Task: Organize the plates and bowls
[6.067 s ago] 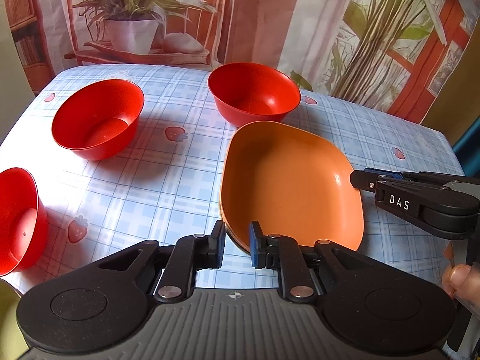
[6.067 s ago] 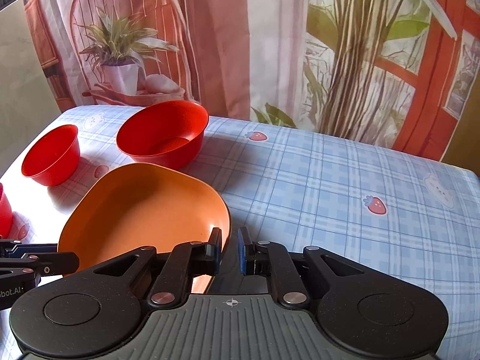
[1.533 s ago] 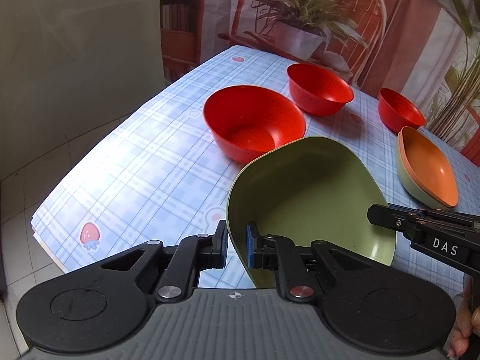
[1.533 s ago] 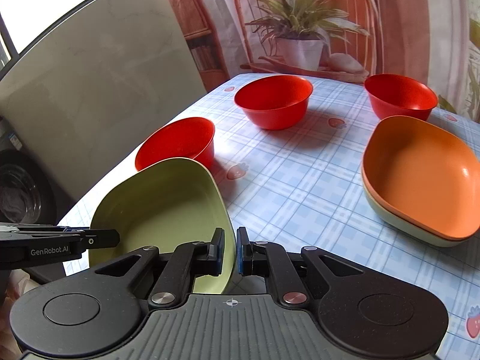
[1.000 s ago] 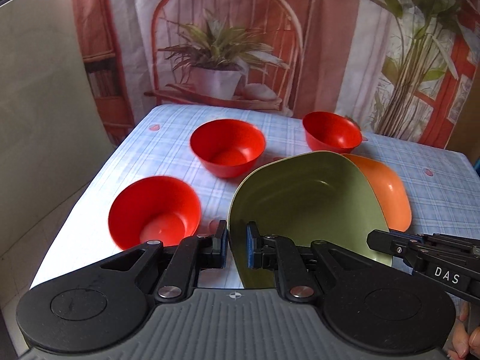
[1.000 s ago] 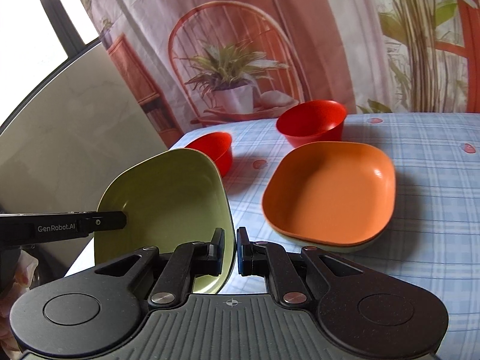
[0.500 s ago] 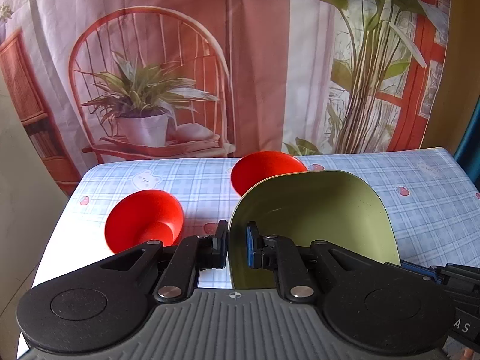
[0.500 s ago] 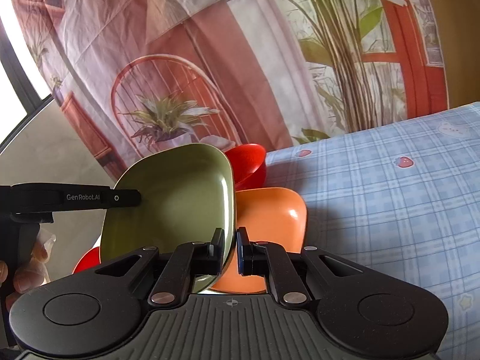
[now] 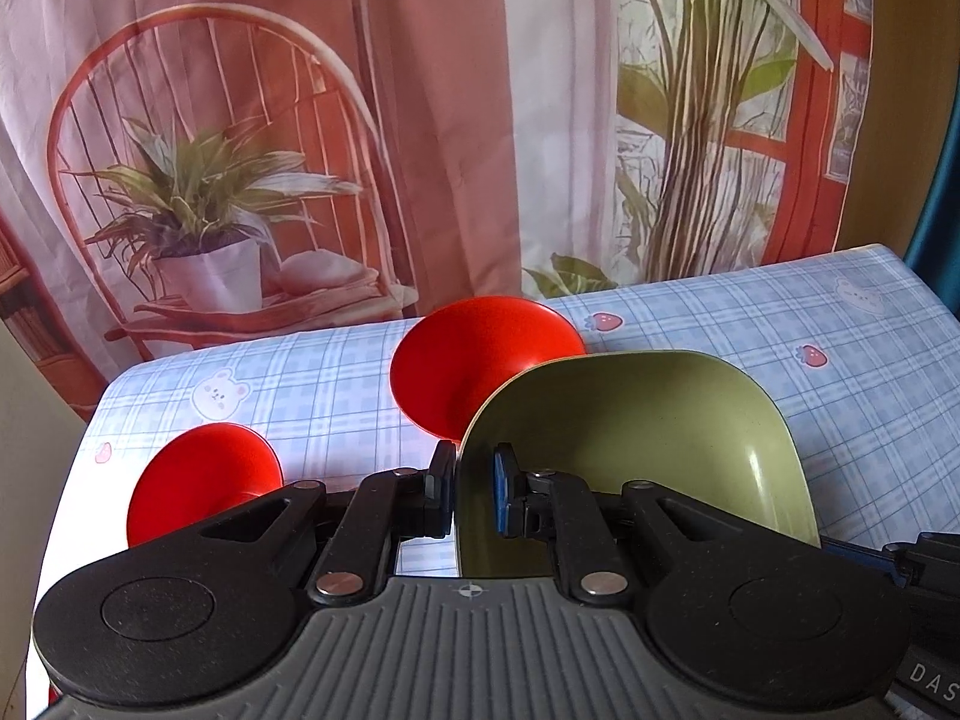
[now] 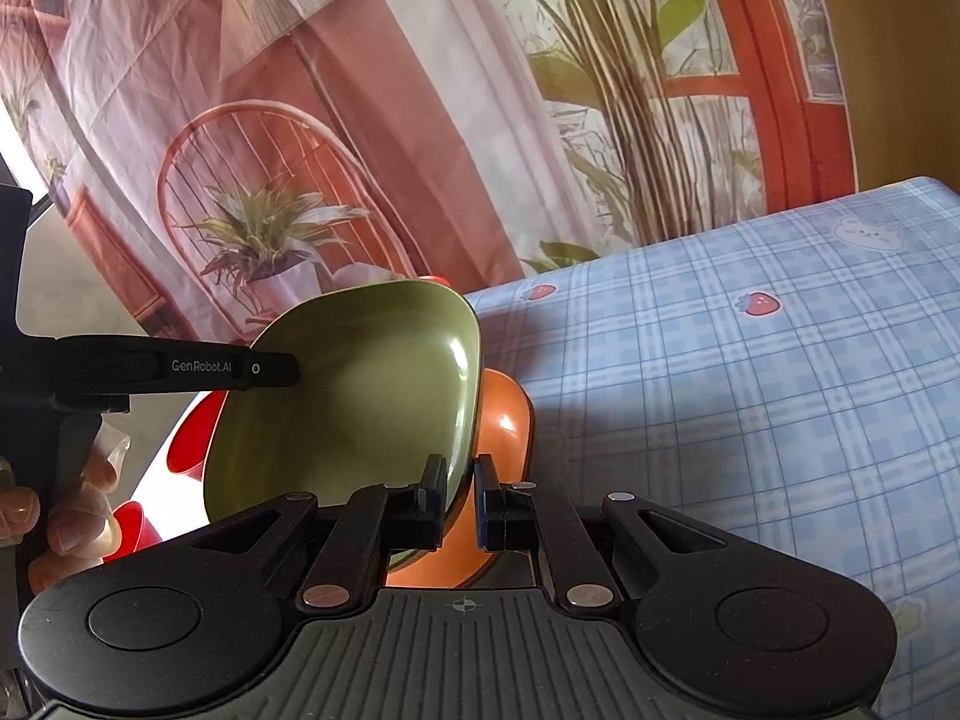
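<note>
Both grippers grip one green plate (image 9: 636, 450) by opposite edges: the left gripper (image 9: 472, 495) has its jaws nearly closed on the rim at one side, and the right gripper (image 10: 461, 504) pinches the rim at the other. The plate is held off the checked tablecloth (image 10: 750, 396), above an orange plate (image 10: 498, 420) that shows beneath it in the right wrist view. Two red bowls (image 9: 480, 354) (image 9: 204, 480) stand on the cloth behind it, in front of a printed curtain (image 9: 420, 120).
</note>
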